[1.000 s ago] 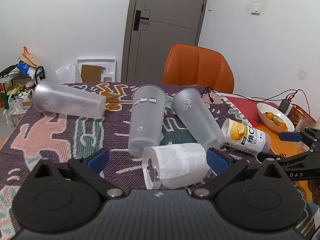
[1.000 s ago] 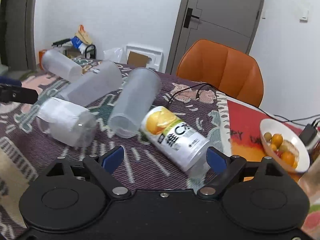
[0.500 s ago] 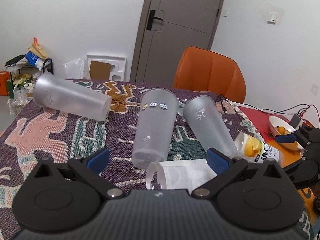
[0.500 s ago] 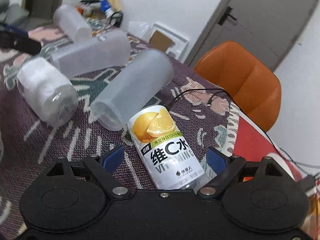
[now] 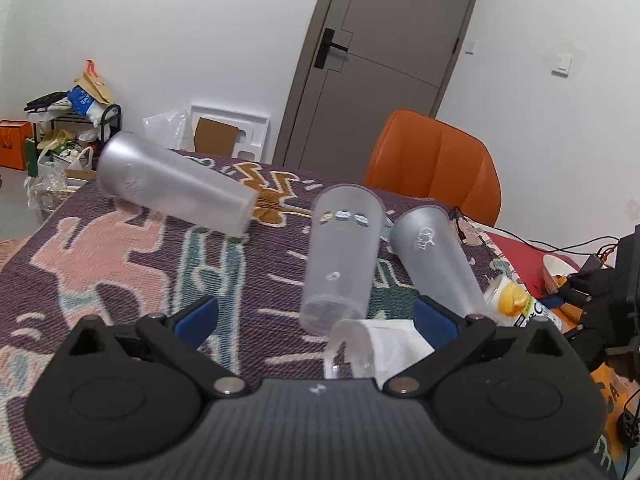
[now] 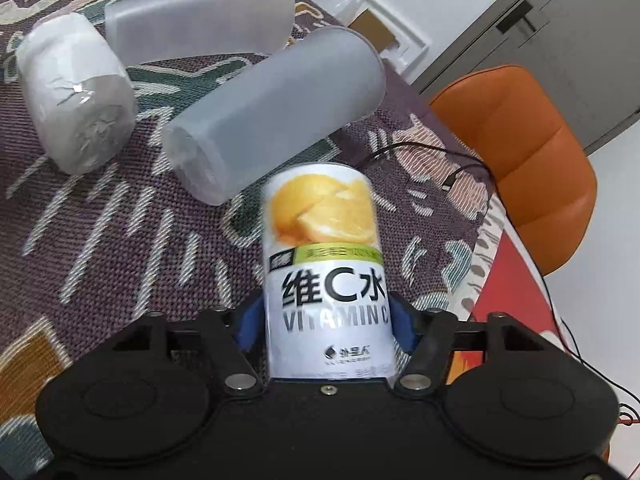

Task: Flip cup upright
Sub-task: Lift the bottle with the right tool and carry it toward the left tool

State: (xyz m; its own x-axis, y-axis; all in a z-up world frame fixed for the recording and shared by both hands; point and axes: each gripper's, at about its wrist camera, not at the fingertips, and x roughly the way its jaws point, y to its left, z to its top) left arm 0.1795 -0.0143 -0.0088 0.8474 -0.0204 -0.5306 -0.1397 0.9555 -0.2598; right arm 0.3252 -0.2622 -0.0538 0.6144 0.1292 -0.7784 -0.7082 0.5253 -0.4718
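A white cup with a lemon picture and "VITAMIN C" print [image 6: 326, 276] lies on its side on the patterned cloth. My right gripper [image 6: 322, 322] is shut on it, blue pads pressing both sides. The cup also shows at the right of the left wrist view [image 5: 520, 306]. My left gripper [image 5: 316, 314] is open and empty above a clear cup stuffed with white paper [image 5: 372, 348], which lies on its side. That cup also shows in the right wrist view [image 6: 76, 96].
Three frosted tall cups lie on the cloth [image 5: 172, 188], [image 5: 340, 264], [image 5: 434, 264]. An orange chair [image 5: 436, 168] stands behind the table. A bowl of fruit [image 5: 558, 276] and cables [image 6: 452, 168] lie at the right.
My right gripper moved forward over the lemon cup and closed on it. My left gripper drew back and shifted left, staying open.
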